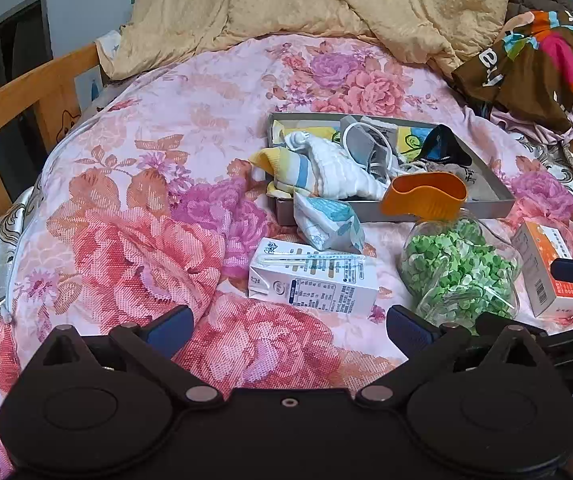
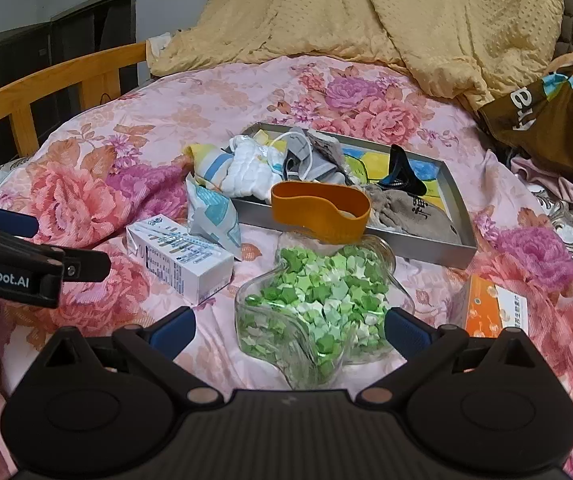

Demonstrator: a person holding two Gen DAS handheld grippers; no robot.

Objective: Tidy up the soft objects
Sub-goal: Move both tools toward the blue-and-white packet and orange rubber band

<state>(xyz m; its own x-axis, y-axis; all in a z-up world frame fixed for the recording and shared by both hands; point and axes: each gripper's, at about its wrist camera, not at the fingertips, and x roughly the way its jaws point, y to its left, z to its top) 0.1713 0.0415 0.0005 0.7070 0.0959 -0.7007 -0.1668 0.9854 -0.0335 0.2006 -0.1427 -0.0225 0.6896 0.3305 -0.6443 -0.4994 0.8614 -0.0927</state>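
Both hand-held grippers hover wide open and empty over the bed, with the soft things half-gathered in a grey tray.

The grey tray [image 2: 460,216] sits mid-bed on the floral bedspread [image 1: 134,184], evidently the collecting spot: a grey cloth [image 2: 410,216], a black piece [image 2: 400,172], a grey mask [image 2: 306,160] and a white quilted cloth [image 1: 342,168] lie in it, while a striped yellow-and-blue cloth [image 1: 286,164] spills over its left rim onto the bed. A soft tissue pack [image 1: 326,224] leans against the tray's near corner, outside it and probably next to go in. The hard items stay out front: a milk carton [image 1: 314,280], a glass jar of green paper stars [image 2: 314,300] with its orange lid [image 2: 322,212], and an orange box [image 2: 490,308]. The left hand-held gripper [image 1: 288,326] points toward the carton and pack; the right hand-held gripper [image 2: 290,326] straddles the jar without touching it.
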